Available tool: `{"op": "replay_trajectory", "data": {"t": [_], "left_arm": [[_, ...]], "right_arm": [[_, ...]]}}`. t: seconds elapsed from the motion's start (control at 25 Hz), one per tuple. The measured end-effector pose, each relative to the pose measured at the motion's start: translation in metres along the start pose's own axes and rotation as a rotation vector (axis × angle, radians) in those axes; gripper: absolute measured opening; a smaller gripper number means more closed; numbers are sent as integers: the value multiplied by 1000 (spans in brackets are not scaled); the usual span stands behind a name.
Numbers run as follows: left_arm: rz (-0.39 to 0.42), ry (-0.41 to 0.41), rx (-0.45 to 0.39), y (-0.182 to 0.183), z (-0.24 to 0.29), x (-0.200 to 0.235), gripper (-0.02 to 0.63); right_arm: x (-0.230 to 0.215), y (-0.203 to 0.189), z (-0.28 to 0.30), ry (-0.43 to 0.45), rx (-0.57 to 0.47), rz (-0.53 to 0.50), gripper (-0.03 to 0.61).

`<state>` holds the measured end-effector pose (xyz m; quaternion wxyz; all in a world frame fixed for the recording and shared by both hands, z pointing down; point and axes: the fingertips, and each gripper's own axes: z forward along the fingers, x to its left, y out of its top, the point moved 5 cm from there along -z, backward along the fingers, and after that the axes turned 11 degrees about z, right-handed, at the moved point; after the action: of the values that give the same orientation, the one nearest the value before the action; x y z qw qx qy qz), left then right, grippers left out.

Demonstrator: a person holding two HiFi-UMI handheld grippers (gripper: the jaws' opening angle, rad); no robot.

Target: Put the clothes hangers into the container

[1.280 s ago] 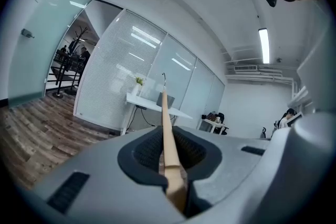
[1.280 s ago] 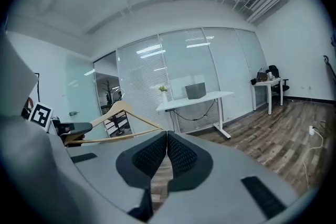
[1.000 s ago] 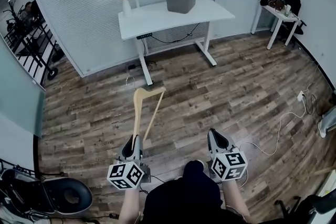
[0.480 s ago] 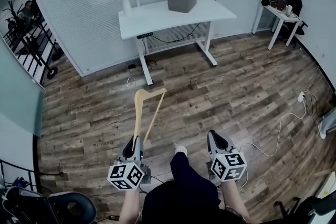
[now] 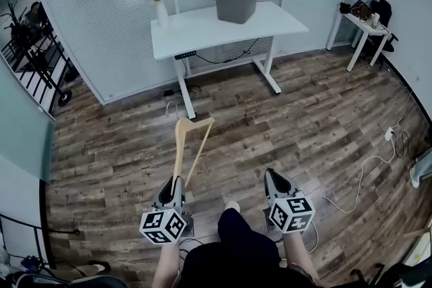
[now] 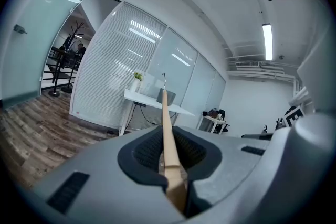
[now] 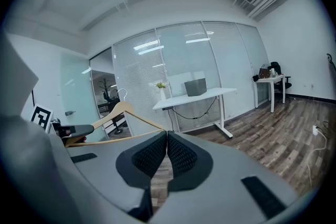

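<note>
A pale wooden clothes hanger [image 5: 183, 145] with a metal hook sticks forward from my left gripper [image 5: 173, 187], which is shut on one end of it. In the left gripper view the hanger [image 6: 167, 128] runs edge-on between the pads toward the desk. My right gripper [image 5: 275, 182] is shut with nothing between its pads [image 7: 167, 152]; from it the hanger [image 7: 121, 113] shows off to the left. The grey container [image 5: 236, 2] stands on the white desk [image 5: 202, 30] several steps ahead, also seen in the right gripper view as a grey box [image 7: 195, 87].
A vase of yellow flowers [image 5: 160, 3] stands at the desk's left end. Glass partition walls run behind the desk. A small white side table [image 5: 361, 27] with bags is at the right. A white cable [image 5: 364, 165] trails across the wooden floor. My dark-trousered leg [image 5: 233, 246] shows below.
The desk and container have shifted slightly in the head view as I step forward. My leg has moved underneath. Both grippers keep their pose, the hanger still held.
</note>
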<state>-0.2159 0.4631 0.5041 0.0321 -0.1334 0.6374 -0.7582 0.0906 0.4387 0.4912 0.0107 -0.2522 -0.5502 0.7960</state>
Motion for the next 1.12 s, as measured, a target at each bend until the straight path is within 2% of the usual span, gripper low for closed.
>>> {"op": "replay_trajectory", "data": {"t": [0.24, 0.68, 1.12], "left_arm": [[4, -8, 14, 10, 60, 15, 57], [7, -29, 34, 26, 151, 36, 57], [15, -53, 51, 28, 203, 40, 57]], "right_arm": [[-12, 27, 52, -3, 5, -7, 28], [-36, 52, 128, -13, 30, 15, 28], [-58, 66, 170, -33, 32, 21, 29]]}}
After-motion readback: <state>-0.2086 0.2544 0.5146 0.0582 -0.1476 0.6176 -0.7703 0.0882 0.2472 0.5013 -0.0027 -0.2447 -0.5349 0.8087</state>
